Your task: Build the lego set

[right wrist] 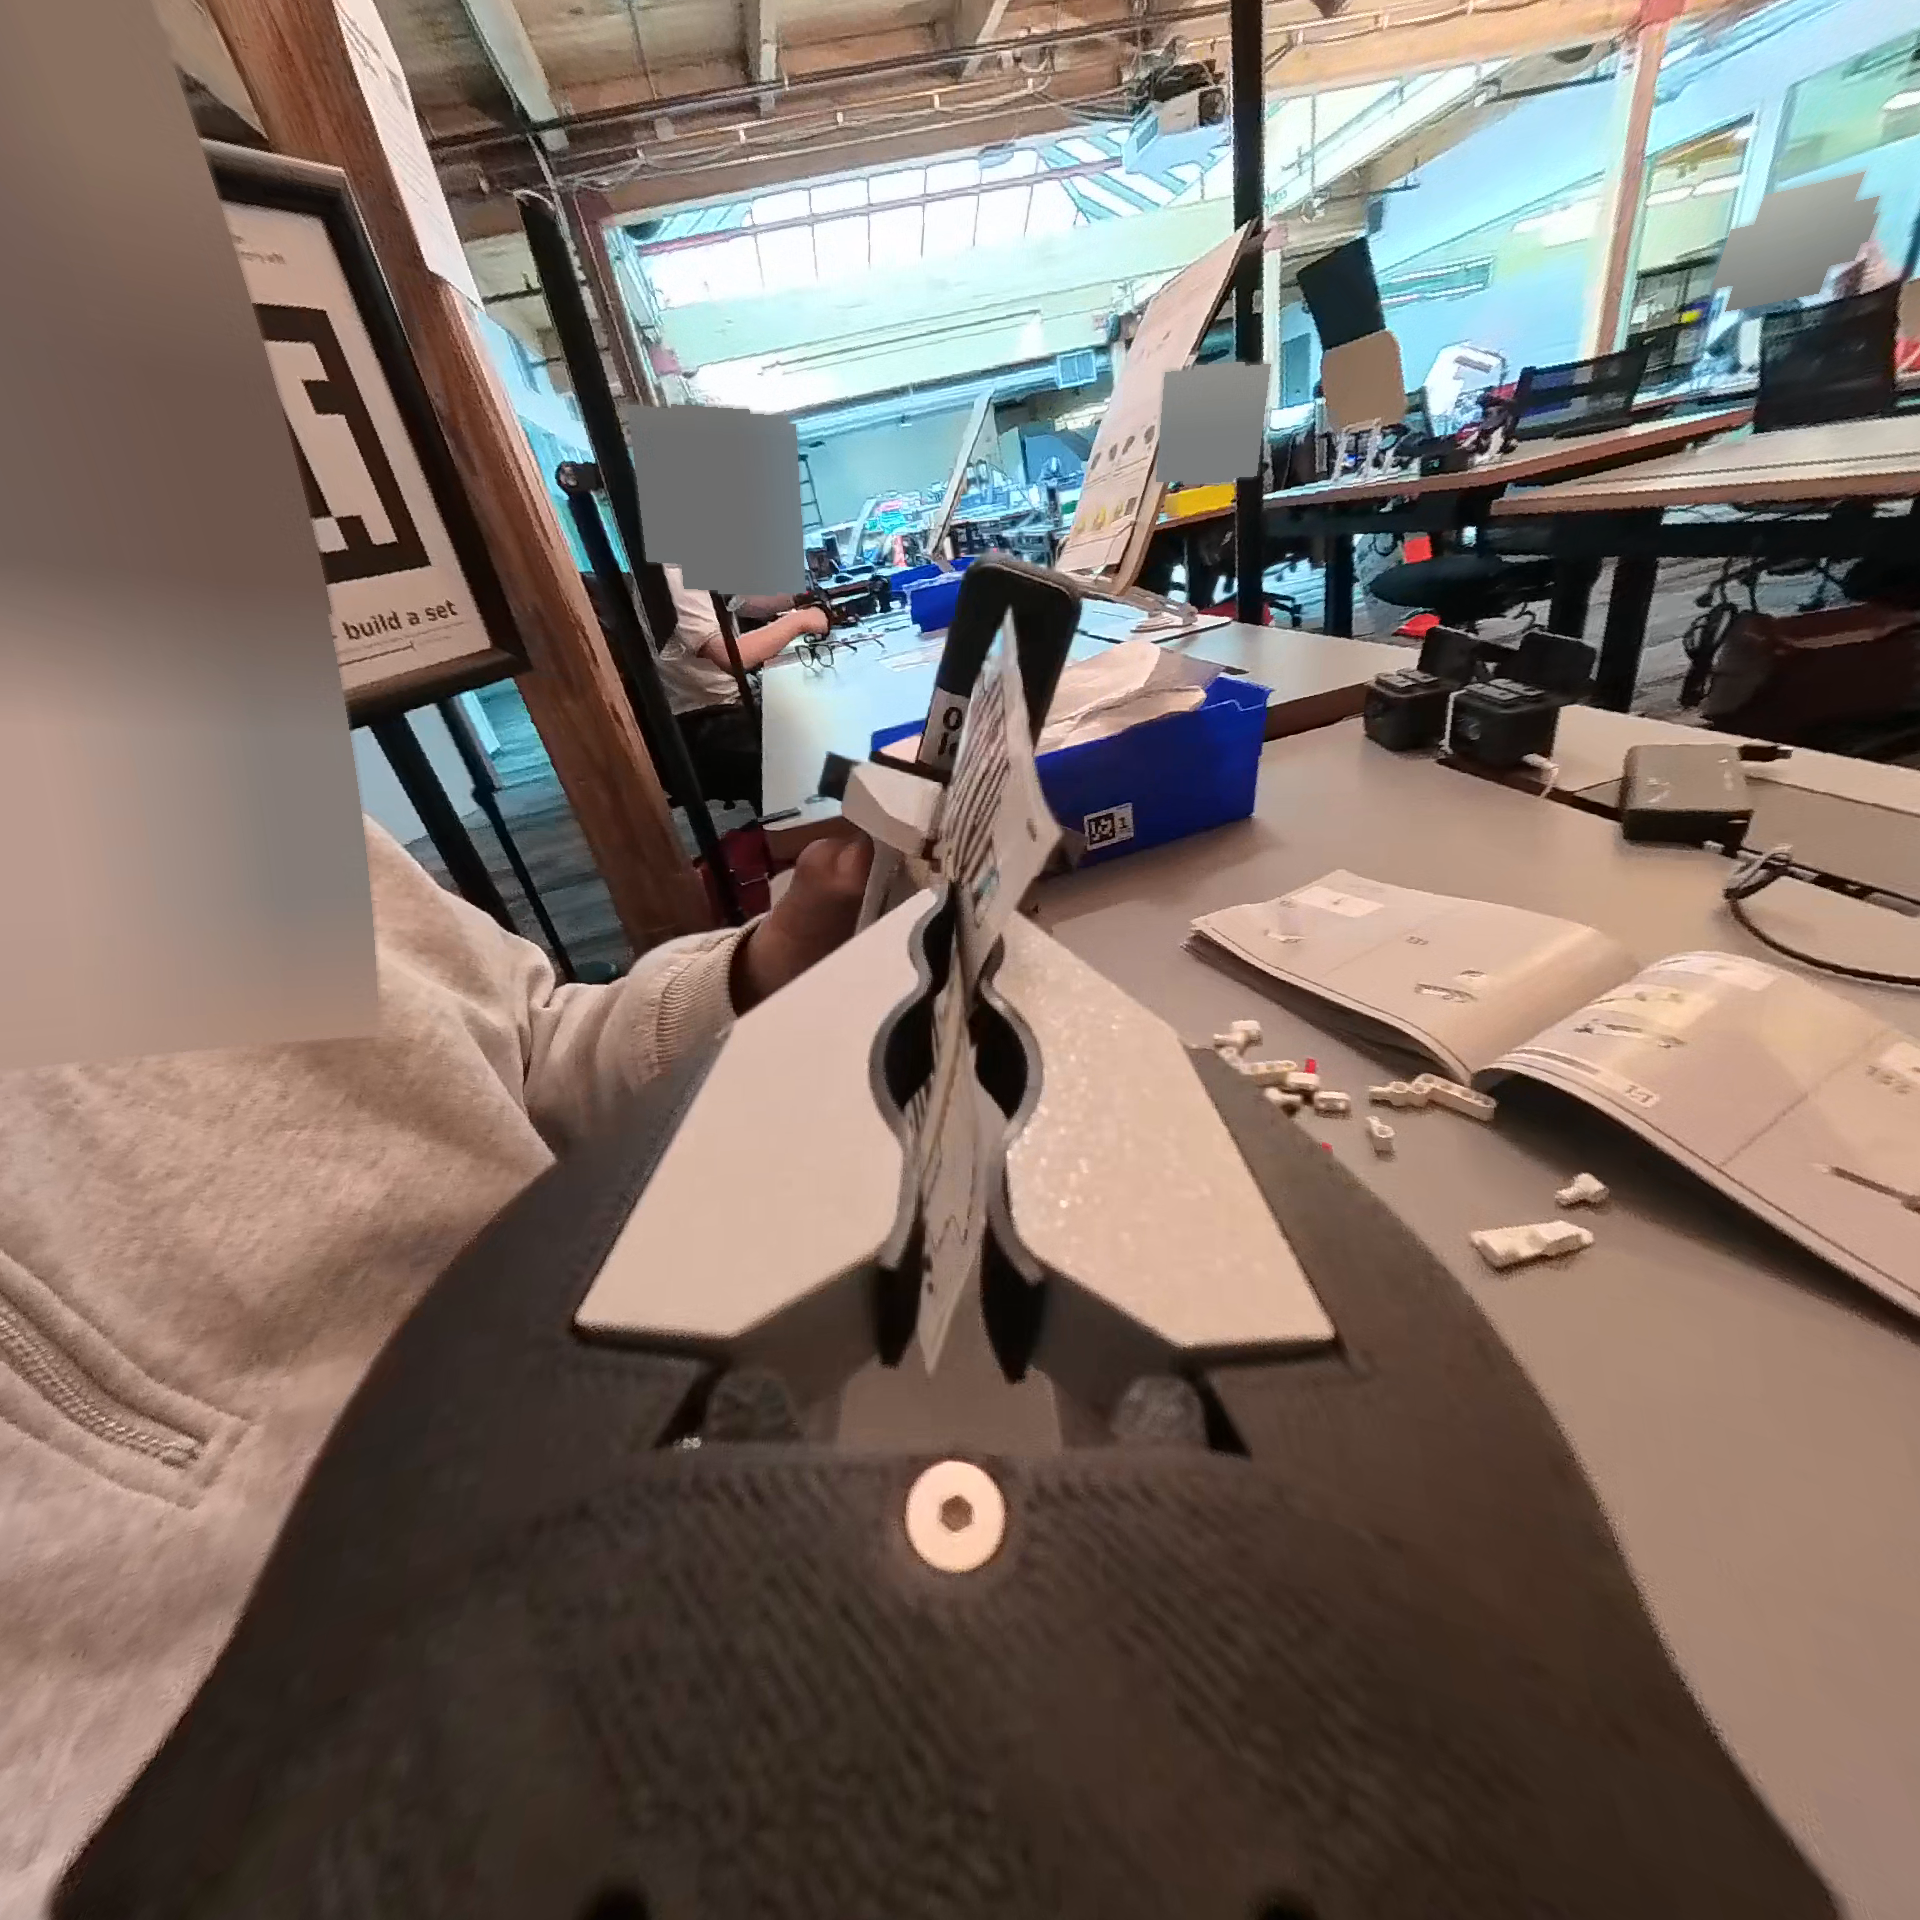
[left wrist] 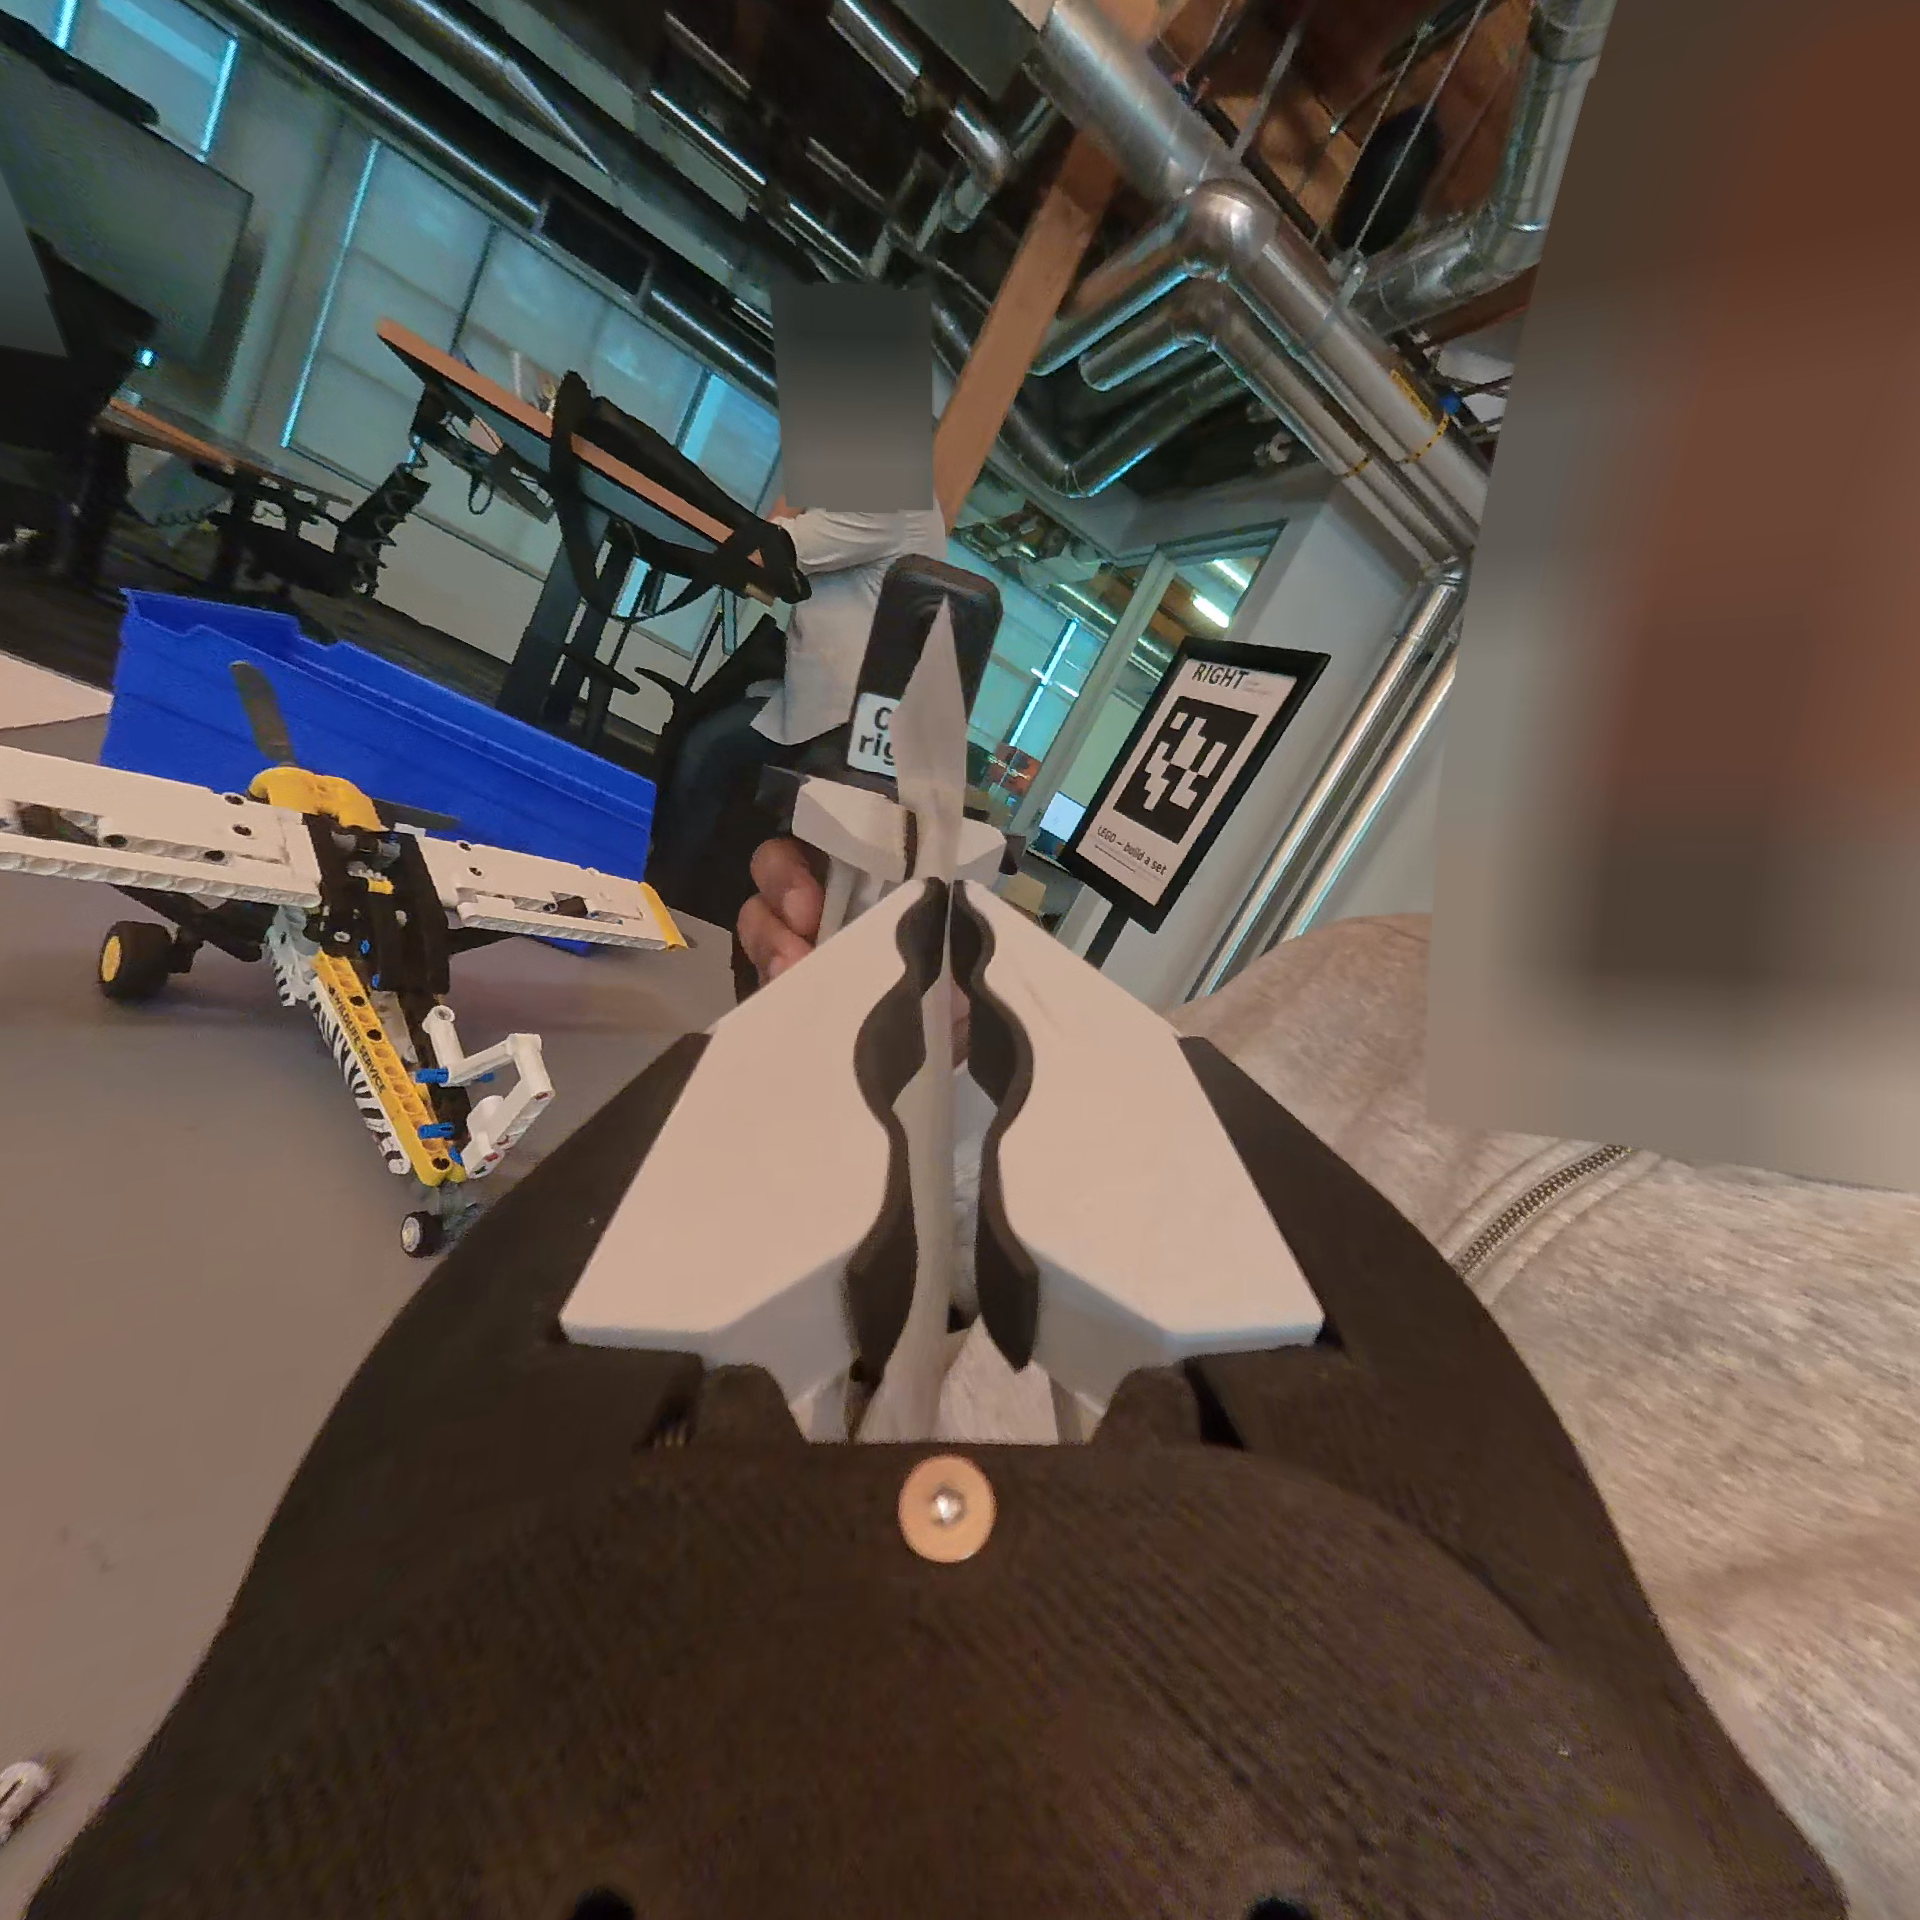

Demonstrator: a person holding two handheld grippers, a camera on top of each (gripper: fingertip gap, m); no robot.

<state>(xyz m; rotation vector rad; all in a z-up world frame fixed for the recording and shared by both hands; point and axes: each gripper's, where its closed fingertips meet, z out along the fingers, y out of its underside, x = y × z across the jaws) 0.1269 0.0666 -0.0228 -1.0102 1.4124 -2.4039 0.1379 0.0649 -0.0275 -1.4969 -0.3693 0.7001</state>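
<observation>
A: Two grippers on one thin sheet, raised in front of the person's chest; the left gripper point(left wrist: 948, 894) has its jaws pressed together on a white sticker sheet point(left wrist: 932, 987) seen edge-on, and the right gripper point(right wrist: 961, 914) pinches the same sheet point(right wrist: 987, 790) from the opposite end.

B: Why hold it up there and not flat on the table point(right wrist: 1558, 1455)?

A: My guess is that a two-ended grip keeps the sheet taut so a sticker can be peeled; lying flat, it would give the fingers no edge to catch. The two grippers face one another, and each view shows the other tool just beyond the sheet.

B: And the model itself?

A: The lego plane point(left wrist: 343, 914) stands on the grey table to the left, well apart from both grippers; white wings, a yellow-and-black body, a propeller on its nose, and a blue bin point(left wrist: 364, 717) behind it. Nothing touches it now.

B: The rest of the parts?

A: Loose white pieces point(right wrist: 1403, 1101) lie scattered just beside the open instruction booklet point(right wrist: 1558, 997) on the right; a second blue bin point(right wrist: 1164, 758) sits farther back.

B: So how far along?

A: The plane looks largely built; I judge this to be a decorating step, with small parts left to fit.
</observation>
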